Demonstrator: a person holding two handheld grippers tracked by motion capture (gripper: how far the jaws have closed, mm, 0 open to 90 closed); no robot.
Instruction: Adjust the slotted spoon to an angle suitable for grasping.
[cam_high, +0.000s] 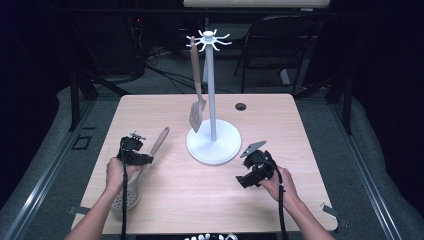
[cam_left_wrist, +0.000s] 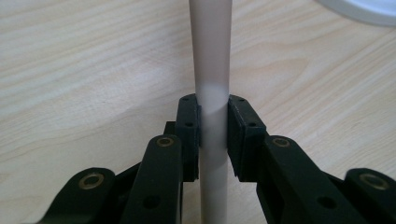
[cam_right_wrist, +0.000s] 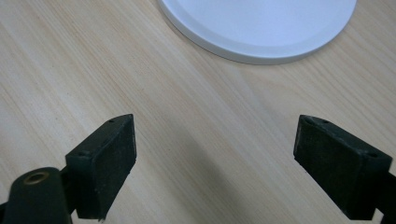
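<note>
Nearest the camera, the left hand-held gripper (cam_left_wrist: 213, 135) pinches the pale handle (cam_left_wrist: 211, 70) of a skimmer, pads pressed on both sides of it. From above, the skimmer (cam_high: 131, 192) lies near the bench's (cam_high: 210, 195) front left corner, handle angled toward the white stand (cam_high: 213, 142) at mid-bench. By the front right, the right hand-held gripper (cam_right_wrist: 215, 158) hovers with jaws spread wide and nothing between them.

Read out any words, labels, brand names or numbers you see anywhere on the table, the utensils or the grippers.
None: no readable text stands on anything.
The white stand, the hanging spatula, the skimmer whose handle the left gripper clamps, the right gripper and the wooden table are all unmarked.
</note>
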